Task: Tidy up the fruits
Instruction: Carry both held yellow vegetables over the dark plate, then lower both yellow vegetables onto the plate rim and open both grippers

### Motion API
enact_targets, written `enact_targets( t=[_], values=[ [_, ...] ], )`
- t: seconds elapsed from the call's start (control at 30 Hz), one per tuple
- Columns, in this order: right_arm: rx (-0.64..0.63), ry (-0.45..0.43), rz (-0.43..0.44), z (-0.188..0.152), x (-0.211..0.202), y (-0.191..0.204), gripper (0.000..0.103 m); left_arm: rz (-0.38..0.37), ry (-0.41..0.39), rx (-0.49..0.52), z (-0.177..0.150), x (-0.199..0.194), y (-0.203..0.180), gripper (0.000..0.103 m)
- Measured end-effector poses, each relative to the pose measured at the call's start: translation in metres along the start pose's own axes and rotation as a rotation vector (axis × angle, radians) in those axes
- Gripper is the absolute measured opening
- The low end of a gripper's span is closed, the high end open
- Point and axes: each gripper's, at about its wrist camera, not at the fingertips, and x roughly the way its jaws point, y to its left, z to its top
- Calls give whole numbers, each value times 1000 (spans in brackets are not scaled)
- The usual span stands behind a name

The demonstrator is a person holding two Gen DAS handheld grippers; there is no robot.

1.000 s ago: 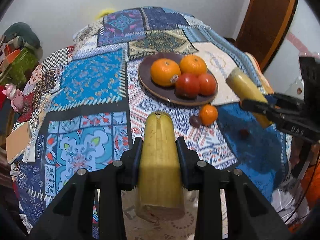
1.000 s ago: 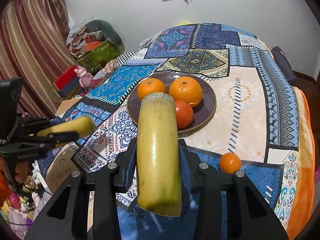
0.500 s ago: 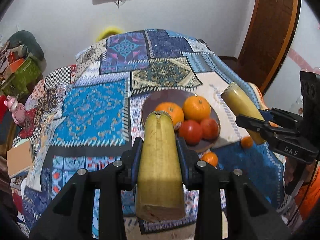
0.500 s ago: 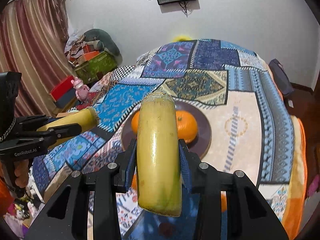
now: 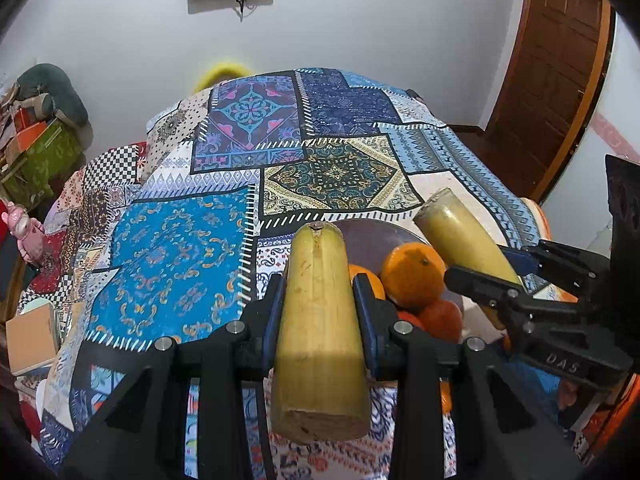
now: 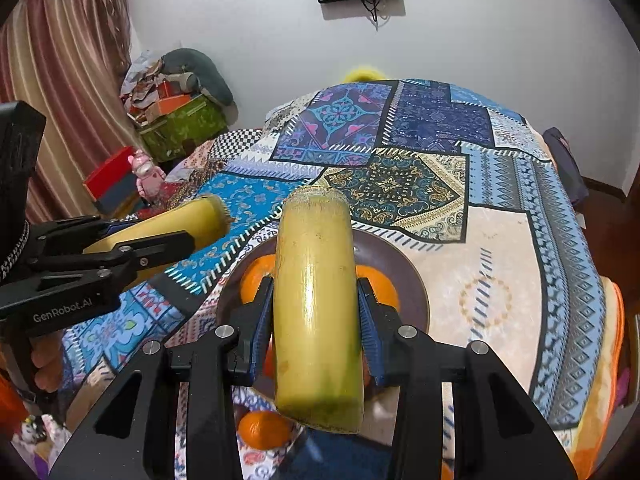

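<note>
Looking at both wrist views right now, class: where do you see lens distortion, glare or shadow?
Left wrist view: fisheye bows the door frame and patchwork cover, corners black; the banana piece in the left gripper is shaded at its near end. Right wrist view: same bulging; a pale glare streak runs along the banana piece in the right gripper.
</note>
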Motion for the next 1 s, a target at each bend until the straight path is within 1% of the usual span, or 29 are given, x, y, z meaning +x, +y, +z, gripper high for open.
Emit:
enact_targets(
  t=[0.23, 0.43, 0.57, 0.7, 0.8, 0.87, 0.93, 1.0],
  values=[
    [-13, 33, -5, 8, 28, 2, 36, 1, 24, -18, 6, 32, 9, 34],
    [-19, 73, -23, 13, 48, 0, 36, -17, 52, -34, 11, 59, 15, 34],
    [-25, 94, -33, 13, 57, 0, 36, -46, 81, -66, 12, 77, 21, 34],
    [-40, 100, -40, 14, 60, 1, 36, -45, 90, -63, 9, 85, 20, 34],
    [-51, 107, -41, 15, 62, 2, 37, -13, 83, -36, 8, 88, 16, 34],
    [-51, 114, -24, 15, 62, 4, 37, -17, 86, -45, 7, 88, 17, 34],
    [-55, 111, -37, 16, 62, 5, 39, -30, 97, -62, 8, 89, 21, 34],
    [-58, 109, -37, 17, 62, 5, 40, -23, 102, -76, 8, 89, 25, 35]
  ],
)
